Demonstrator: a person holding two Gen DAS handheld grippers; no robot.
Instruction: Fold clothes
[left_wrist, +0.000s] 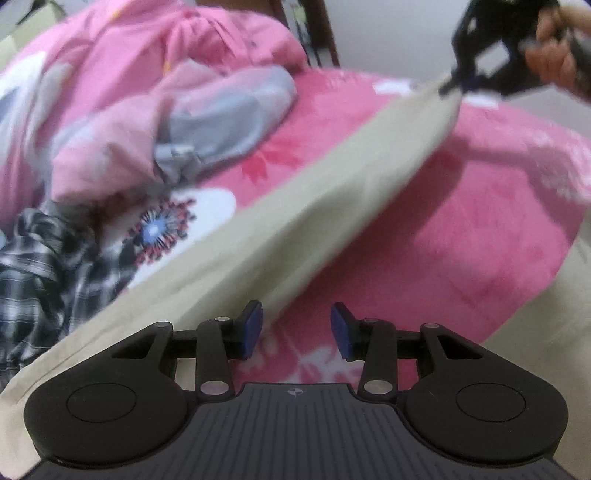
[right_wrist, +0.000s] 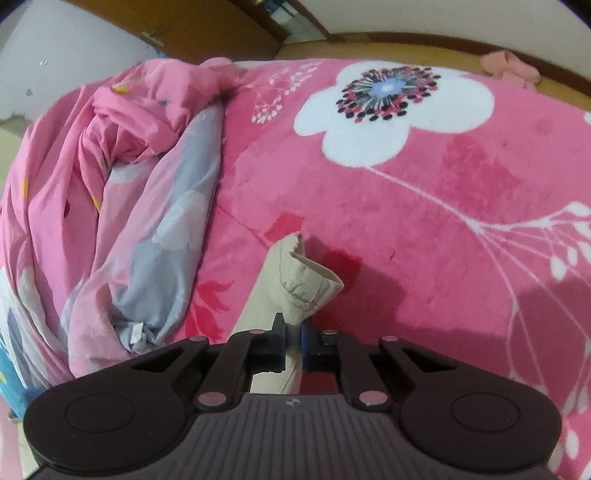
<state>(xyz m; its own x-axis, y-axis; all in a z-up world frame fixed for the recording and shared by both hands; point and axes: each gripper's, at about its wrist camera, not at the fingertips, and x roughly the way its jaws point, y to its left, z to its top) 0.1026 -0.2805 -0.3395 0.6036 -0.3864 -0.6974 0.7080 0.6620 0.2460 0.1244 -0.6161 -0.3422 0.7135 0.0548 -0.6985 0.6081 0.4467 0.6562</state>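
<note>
R hand-held gripper (right_wrist: 293, 341): pads pinched tight on a bunched end of the beige garment (right_wrist: 295, 280), which pokes up past the jaws. L hand-held gripper (left_wrist: 295, 332): jaws spread, nothing between; the garment's edge lies against its L pad (left_wrist: 253, 326). Garment stretches as a taut band over the bed w/ pink floral blanket (right_wrist: 424, 221). Crumpled pink/grey quilt (right_wrist: 147, 206) at left; plaid shirt (left_wrist: 44, 266) beside it.

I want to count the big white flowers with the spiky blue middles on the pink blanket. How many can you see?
1. The same big white flower lies near the blanket's far edge and shows again beside the checked shirt. Others may hide under clothes.
</note>
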